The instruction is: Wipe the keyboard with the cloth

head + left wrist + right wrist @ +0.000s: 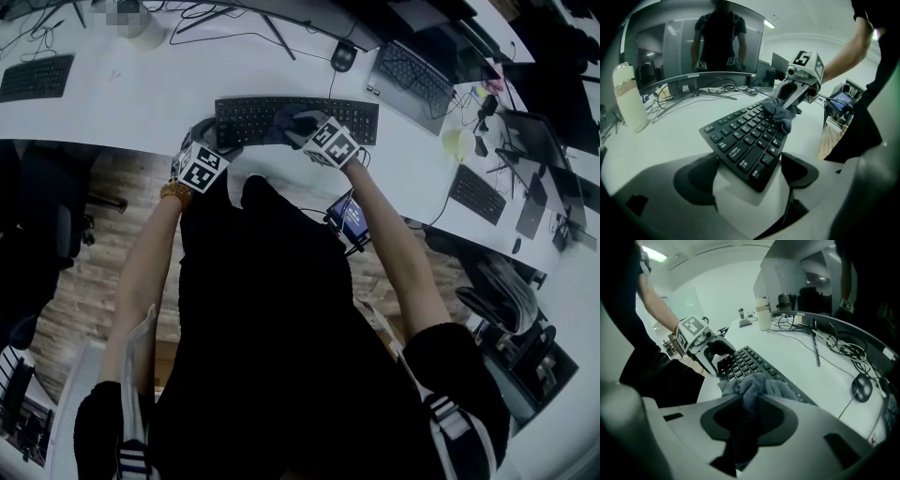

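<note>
A black keyboard (253, 117) lies on the white desk (141, 103) near its front edge. My left gripper (208, 155) is shut on the keyboard's left end: in the left gripper view that end (745, 150) sits between the two dark pads (701, 180). My right gripper (305, 129) is shut on a grey cloth (754, 385), which bunches out past the jaws onto the keys (740, 363). From the left gripper view, the cloth (780, 112) rests on the keyboard's middle under the right gripper (787, 101).
A mouse (861, 387) and its cable lie right of the keyboard. A curved monitor's stand (712, 86) and loose cables sit behind it. A white bottle (629, 96) stands far left. A laptop (412, 75) and a second keyboard (37, 77) sit farther off.
</note>
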The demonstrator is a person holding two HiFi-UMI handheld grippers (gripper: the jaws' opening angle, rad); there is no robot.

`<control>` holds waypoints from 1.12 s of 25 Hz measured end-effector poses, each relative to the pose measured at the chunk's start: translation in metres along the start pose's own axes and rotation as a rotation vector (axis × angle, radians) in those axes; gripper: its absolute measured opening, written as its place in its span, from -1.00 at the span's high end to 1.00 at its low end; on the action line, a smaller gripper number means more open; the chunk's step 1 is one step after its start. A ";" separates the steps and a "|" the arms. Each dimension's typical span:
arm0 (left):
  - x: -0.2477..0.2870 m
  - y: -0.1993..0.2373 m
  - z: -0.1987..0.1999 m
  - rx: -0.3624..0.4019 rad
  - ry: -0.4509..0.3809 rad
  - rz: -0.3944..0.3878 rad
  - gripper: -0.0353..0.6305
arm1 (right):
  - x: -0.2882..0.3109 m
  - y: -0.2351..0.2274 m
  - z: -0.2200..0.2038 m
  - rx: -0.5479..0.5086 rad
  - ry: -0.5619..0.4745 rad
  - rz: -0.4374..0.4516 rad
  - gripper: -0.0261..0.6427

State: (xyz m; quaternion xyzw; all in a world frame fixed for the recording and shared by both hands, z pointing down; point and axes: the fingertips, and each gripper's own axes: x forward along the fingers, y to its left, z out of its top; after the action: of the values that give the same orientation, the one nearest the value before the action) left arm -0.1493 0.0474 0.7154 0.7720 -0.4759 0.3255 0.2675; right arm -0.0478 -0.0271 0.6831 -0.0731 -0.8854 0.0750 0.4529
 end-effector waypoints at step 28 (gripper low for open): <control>0.000 -0.001 0.002 -0.006 -0.012 0.005 -0.37 | 0.051 0.041 0.056 -0.299 0.061 0.073 0.68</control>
State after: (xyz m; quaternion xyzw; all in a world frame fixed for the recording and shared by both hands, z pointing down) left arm -0.1483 0.0466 0.7138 0.7721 -0.4804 0.3199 0.2661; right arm -0.1206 0.0196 0.6826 -0.1742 -0.8692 -0.0432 0.4608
